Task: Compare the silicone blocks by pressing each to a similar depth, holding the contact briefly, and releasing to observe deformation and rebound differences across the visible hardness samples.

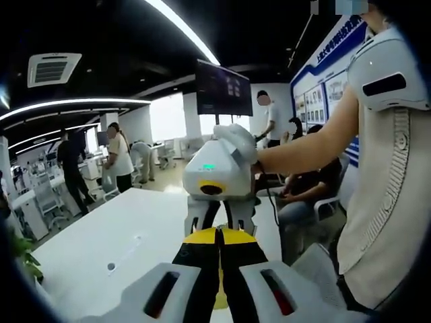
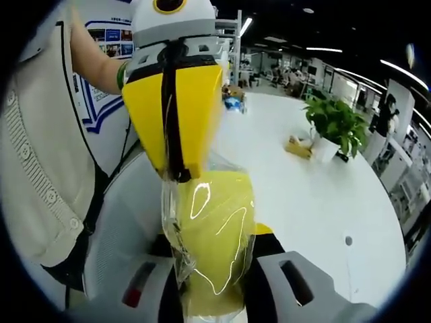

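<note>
At the lower centre of the right gripper view, a yellow block (image 2: 217,235) in clear wrap is apparently pinched lengthwise between the right gripper (image 2: 215,296) and the closed left gripper (image 2: 176,171) above it.

yellow block (image 2: 215,235) base cut off below, left fingers (image 1: 202,259) hiding it

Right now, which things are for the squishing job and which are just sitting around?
For the job:
yellow block in clear wrap
left claw, pinching the wrap's top
right claw, holding the block's other end

Just around:
white table
potted plant
screen
people by the far desks
</note>
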### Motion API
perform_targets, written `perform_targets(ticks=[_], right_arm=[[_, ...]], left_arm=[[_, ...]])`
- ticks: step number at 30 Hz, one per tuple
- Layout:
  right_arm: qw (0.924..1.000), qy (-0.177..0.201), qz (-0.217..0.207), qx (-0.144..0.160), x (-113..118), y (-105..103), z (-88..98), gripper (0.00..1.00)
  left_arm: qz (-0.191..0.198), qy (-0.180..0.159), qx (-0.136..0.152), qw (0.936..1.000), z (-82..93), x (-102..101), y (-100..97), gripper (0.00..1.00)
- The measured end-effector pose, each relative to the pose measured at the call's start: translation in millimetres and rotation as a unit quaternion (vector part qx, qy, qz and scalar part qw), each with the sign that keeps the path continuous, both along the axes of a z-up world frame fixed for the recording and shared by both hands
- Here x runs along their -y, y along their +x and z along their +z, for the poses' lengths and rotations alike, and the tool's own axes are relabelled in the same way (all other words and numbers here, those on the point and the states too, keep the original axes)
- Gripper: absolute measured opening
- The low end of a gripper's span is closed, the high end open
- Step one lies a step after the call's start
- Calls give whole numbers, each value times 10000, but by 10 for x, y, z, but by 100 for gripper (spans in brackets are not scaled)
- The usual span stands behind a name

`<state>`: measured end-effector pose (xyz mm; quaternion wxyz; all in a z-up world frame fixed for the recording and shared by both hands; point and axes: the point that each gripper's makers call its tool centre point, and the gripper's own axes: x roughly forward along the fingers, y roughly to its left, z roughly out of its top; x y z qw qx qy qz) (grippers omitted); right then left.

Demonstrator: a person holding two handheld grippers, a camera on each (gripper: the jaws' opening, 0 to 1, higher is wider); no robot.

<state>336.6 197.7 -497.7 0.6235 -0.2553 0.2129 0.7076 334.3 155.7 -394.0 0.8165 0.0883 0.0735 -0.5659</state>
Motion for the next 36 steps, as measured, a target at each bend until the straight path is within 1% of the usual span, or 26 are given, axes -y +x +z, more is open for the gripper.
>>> perform_targets(ticks=[8, 11, 16, 18, 20, 22, 26, 28, 31, 33, 36], right_arm=[[10000, -23, -5, -29, 2, 5, -15, 23], [10000, -60, 4, -66, 8, -5, -38, 24], [9998, -120, -1, -168, 16, -31, -86, 25], [9997, -154, 18, -166, 19, -42, -106, 25], [9994, -217, 18, -271, 28, -66, -130, 26], [9993, -255, 28, -277, 31, -71, -153, 27], [9991, -270, 17, -311, 34, -73, -175, 31], [9993, -258, 37, -270, 38, -70, -184, 35], [9996, -257, 24, -136, 49, -40, -211, 36], [9997, -221, -24, -131, 54, -27, -217, 38], [9996, -97, -218, -154, 56, 7, -203, 42]], left_arm=[[6, -8, -25, 10000, -13, -1, 0, 0], [36, -60, -115, 9999, -36, -11, 11, 0], [51, -93, -178, 9998, -79, -18, 2, 0], [54, -141, -297, 9994, -101, -26, 5, 0], [62, -177, -328, 9993, -115, -35, 12, 0], [67, -184, -354, 9992, -131, -36, 14, 0], [65, -221, -399, 9989, -146, -36, 25, 0], [77, -237, -414, 9988, -156, -39, 42, 0], [83, -265, -454, 9986, -175, -40, 51, 0], [90, -299, -497, 9983, -191, -42, 58, 0], [133, -343, -539, 9979, -210, -50, 68, 0]])
